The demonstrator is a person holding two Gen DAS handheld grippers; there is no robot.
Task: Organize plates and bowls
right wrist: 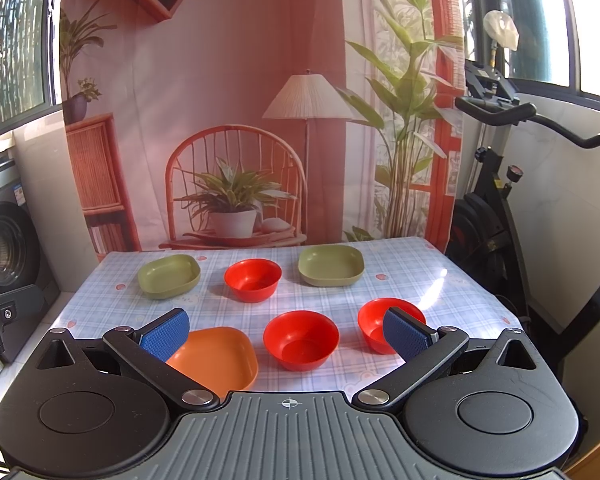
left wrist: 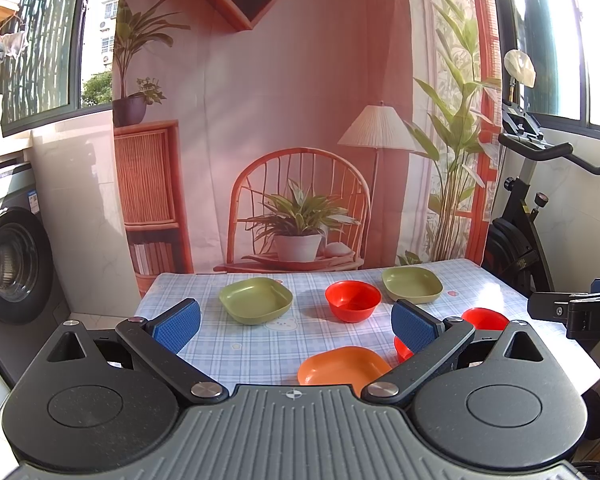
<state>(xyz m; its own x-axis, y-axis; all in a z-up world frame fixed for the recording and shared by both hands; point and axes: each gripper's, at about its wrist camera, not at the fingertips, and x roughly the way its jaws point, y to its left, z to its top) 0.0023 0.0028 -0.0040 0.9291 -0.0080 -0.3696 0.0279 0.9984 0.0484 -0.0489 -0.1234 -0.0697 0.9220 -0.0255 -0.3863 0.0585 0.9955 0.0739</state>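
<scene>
On the checked tablecloth [right wrist: 400,280] stand two green plates, left [right wrist: 169,276] and right [right wrist: 331,265], an orange plate [right wrist: 220,358] and three red bowls: far [right wrist: 253,279], near middle [right wrist: 301,339], near right [right wrist: 374,324]. My right gripper [right wrist: 286,334] is open and empty above the near edge, with the near middle bowl between its fingers. My left gripper [left wrist: 296,324] is open and empty, further left. It sees the left green plate [left wrist: 256,300], the far red bowl [left wrist: 353,300], the right green plate [left wrist: 412,285] and the orange plate [left wrist: 340,366].
A washing machine [left wrist: 12,264] stands left of the table and an exercise bike [right wrist: 496,208] right of it. A printed backdrop [right wrist: 240,120] hangs behind the table's far edge. The right gripper's body [left wrist: 580,312] shows at the right of the left wrist view.
</scene>
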